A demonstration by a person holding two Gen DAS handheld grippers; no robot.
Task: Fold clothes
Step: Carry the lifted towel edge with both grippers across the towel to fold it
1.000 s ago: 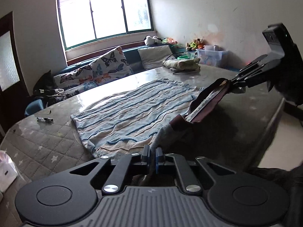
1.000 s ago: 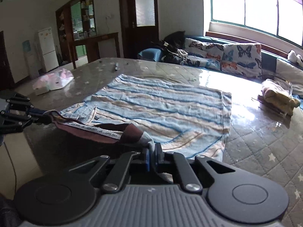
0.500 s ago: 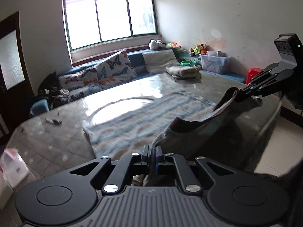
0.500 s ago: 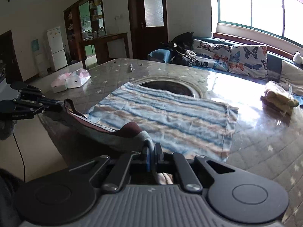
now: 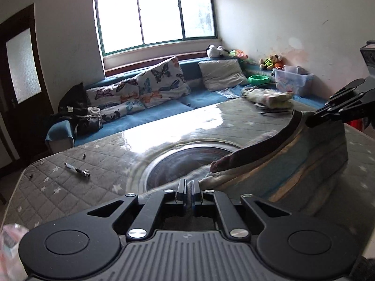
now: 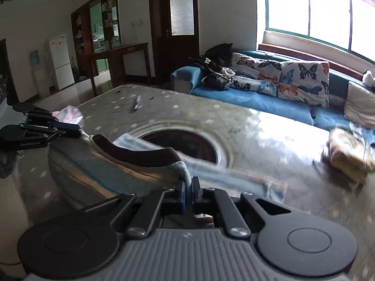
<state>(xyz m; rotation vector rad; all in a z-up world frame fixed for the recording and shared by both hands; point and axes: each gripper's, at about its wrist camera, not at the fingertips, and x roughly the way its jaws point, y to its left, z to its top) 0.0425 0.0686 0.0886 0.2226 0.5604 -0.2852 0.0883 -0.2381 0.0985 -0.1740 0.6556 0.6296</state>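
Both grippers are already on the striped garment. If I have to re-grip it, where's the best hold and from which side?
Grip the dark maroon band along the raised edge of the striped garment, near its two ends, where the left gripper and right gripper are clamped now. Come from the near table edge, fingers pointing towards the window: that thick hem stands up taut between the grips, while the rest sags.

Soft striped knit cloth garment (image 5: 293,164); glossy clear film over quilted matt table cover (image 5: 70,182); matt black plastic claws.

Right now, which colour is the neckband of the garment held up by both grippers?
Dark maroon neckband, clearest in the right wrist view.
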